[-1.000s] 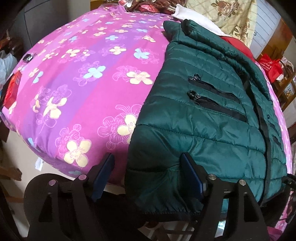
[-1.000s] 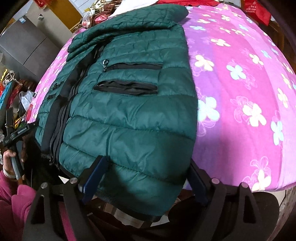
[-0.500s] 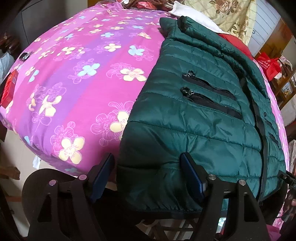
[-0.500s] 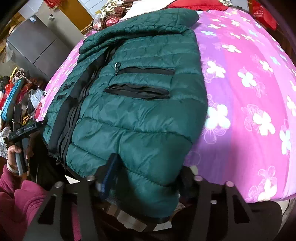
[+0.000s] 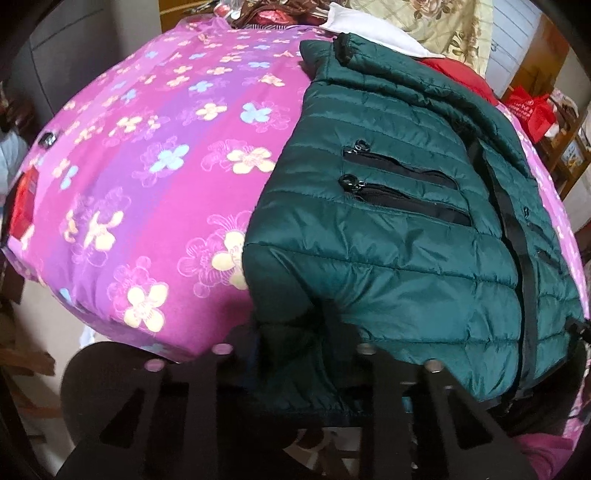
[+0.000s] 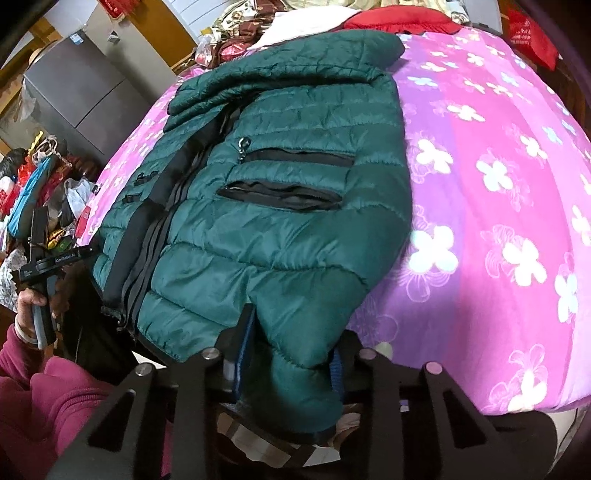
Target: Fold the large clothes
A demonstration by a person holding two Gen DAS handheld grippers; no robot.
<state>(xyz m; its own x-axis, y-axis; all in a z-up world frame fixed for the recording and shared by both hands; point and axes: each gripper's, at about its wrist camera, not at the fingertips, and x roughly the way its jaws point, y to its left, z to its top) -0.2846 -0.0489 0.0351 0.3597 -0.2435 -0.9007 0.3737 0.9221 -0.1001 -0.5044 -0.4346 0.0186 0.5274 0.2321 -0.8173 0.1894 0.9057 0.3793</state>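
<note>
A dark green quilted jacket [image 5: 388, 240] lies front up on a pink flowered bedcover [image 5: 147, 166], its two black zip pockets showing and its lower hem hanging over the near bed edge. My left gripper [image 5: 303, 332] is shut on the hem's left corner, with the fabric bunched between its blurred fingers. In the right wrist view the same jacket [image 6: 277, 229] lies on the bedcover [image 6: 498, 184]. My right gripper [image 6: 291, 350] has its jaws closing, and the blue pads squeeze a fold of the hem's right corner. A hand [image 6: 27, 306] in a maroon sleeve holds the other gripper's handle at the left.
Red cloth [image 6: 399, 20] and white cloth [image 5: 369, 26] are piled at the bed's far end. A red bag [image 5: 528, 110] stands beyond the bed. A grey cabinet [image 6: 85, 99] and bags of clutter [image 6: 33, 184] crowd the floor beside the bed.
Both grippers stood open around the jacket's hem corners. Both have since closed onto the fabric, which now bunches between the fingers. Neither hand has travelled noticeably.
</note>
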